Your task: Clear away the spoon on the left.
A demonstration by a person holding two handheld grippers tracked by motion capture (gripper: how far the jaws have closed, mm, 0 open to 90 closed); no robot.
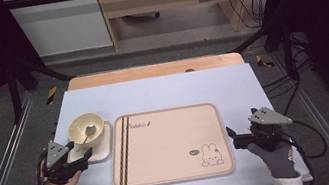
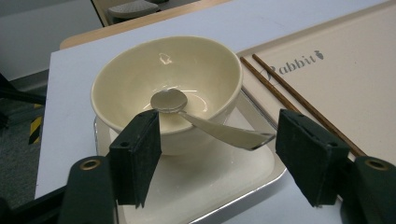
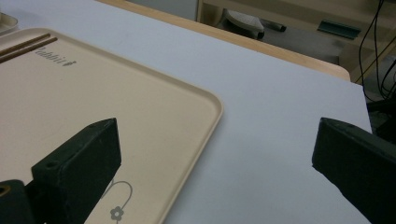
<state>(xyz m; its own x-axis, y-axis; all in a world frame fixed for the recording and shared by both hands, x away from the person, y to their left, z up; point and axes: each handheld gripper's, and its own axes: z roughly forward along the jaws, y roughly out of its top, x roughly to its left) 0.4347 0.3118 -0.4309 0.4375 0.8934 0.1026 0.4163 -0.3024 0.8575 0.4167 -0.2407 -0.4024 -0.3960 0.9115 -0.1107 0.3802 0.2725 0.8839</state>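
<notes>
Glossy round bowl [image 2: 187,74]; flat metal spoon [image 2: 205,123]

The worktop [image 1: 162,90] has a pale lavender-white surface, with a strip of wood showing along its far edge. A large beige tray [image 1: 169,145] printed with a rabbit and two brown stripes lies flat near the middle, reaching toward the near edge. Just beside the tray's left side, toward the worktop's left edge, rests a small white square dish [image 1: 103,148]. The right part of the worktop, up to its right edge, is bare surface.
</notes>
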